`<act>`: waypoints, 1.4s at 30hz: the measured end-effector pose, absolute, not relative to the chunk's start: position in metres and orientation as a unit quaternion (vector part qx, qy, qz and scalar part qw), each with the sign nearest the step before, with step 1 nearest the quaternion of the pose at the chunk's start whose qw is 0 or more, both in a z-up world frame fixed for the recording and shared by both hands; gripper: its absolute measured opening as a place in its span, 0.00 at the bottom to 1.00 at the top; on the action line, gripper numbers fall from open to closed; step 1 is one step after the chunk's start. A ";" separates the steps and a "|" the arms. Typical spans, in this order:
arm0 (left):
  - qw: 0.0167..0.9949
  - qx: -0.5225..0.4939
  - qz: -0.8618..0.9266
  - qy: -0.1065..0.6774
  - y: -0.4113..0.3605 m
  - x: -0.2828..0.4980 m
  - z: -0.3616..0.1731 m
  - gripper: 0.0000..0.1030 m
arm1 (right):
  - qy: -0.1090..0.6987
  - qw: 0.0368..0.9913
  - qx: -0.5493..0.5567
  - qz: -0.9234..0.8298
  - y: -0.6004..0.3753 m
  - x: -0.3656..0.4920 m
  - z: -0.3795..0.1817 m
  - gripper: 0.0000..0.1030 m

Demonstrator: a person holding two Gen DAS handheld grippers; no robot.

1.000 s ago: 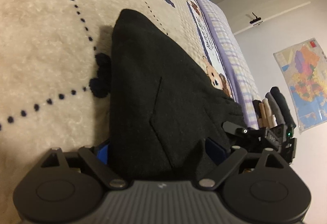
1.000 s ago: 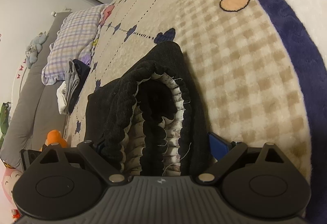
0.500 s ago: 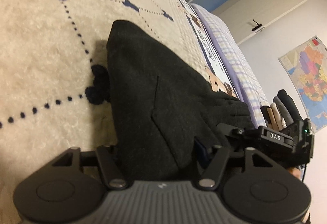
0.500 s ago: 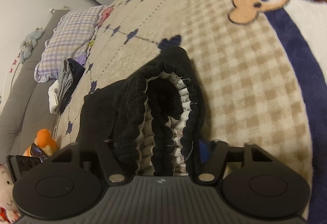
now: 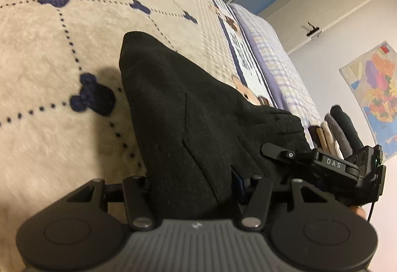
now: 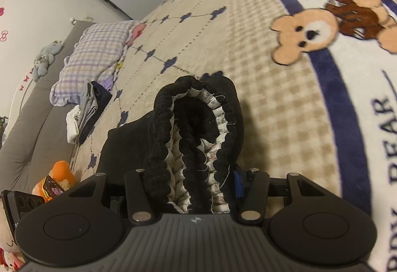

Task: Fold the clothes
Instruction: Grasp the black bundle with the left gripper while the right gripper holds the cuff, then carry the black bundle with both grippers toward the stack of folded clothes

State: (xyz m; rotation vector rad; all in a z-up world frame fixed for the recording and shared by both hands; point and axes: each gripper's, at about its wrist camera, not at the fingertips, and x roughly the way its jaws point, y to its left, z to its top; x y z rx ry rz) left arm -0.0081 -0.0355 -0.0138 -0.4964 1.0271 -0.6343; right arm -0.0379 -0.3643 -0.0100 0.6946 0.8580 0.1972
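While both grippers' jaws clamp the garment point(image 5: 188, 113), left gripper point(image 5: 191, 182) and right gripper point(image 6: 191, 180) sit side by side, cloth running forward over the bed point(image 5: 49, 48).

I am working in a home bedroom: a bed point(image 6: 273, 98) spread with a plush cream blanket point(image 5: 62, 48) printed with teddy bears point(image 6: 305, 34), a checked pillow point(image 6: 96, 53) by a grey padded headboard point(image 6: 32, 123), soft toys point(image 6: 59, 172) at the side, a coloured wall map point(image 5: 377, 88), and rolled clothes point(image 5: 337, 130) stacked nearby.
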 end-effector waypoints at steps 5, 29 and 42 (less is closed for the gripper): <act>0.783 -0.217 -0.302 0.498 -0.051 -0.018 -0.029 0.57 | 0.423 0.839 0.333 0.084 -0.375 -0.055 -0.023 0.54; 0.748 -0.233 -0.405 0.471 -0.145 -0.032 0.055 0.50 | 0.334 0.878 0.343 0.021 -0.452 -0.129 0.059 0.52; 0.670 -0.211 -0.548 0.454 -0.351 -0.075 0.135 0.50 | 0.269 0.899 0.327 -0.112 -0.617 -0.242 0.181 0.53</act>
